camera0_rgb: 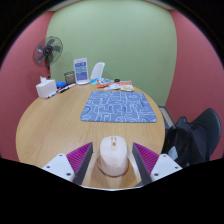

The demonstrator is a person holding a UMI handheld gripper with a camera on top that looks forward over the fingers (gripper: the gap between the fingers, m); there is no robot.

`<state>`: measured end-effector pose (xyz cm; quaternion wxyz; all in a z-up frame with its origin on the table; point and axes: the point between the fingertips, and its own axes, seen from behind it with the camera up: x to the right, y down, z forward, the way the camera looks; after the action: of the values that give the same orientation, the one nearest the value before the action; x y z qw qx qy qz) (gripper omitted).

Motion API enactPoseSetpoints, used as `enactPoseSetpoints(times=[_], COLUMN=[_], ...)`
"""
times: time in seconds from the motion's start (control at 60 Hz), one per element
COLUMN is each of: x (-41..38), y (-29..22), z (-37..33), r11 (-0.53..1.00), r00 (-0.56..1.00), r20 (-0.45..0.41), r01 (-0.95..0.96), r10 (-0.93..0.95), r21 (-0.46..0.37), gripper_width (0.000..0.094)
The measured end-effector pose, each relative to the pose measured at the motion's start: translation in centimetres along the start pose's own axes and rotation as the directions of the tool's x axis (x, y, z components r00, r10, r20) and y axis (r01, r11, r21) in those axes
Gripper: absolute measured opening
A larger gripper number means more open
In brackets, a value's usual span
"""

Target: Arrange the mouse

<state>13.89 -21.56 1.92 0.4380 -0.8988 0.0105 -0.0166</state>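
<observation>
A white mouse (112, 156) sits between my gripper's (112, 150) two fingers, and both purple pads (82, 158) press against its sides. It looks to be held just above the near part of the round wooden table (50, 125), with a shadow beneath it. A blue patterned mouse mat (120, 105) lies flat in the middle of the table, well beyond the fingers.
At the table's far left stand a small fan (47, 52) and a white box (46, 88). A blue-and-white carton (81, 70), a white bottle (98, 71) and small items (118, 86) line the far edge. A black chair (200, 135) stands on the right.
</observation>
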Motion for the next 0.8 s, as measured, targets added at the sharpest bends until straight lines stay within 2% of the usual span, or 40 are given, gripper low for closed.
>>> enactPoseSetpoints(times=[0.067,0.183,0.35,0.5,0.65,0.8], x=[0.1,0.4,0.5,-0.2,-2.0,-1.7], y=[0.7,1.2,1.2,-0.9,-6.9,-16.4], z=[1.8,2.6,2.6,0.2,-4.5,-5.4], r11=[1.000,0.999,0.999,0.999,0.999,0.990], r00=[1.000,1.000,1.000,1.000,1.000,1.000], r20=[0.003,0.008,0.006,-0.004,0.006,-0.002], r01=[0.005,-0.011,-0.002,-0.002,-0.018,-0.018], r10=[-0.005,0.011,0.003,0.002,0.018,0.018], r21=[-0.021,-0.030,-0.033,-0.045,0.042,0.143], gripper_width=[0.0750,0.0546,0.0438,0.0408,0.0408,0.0407])
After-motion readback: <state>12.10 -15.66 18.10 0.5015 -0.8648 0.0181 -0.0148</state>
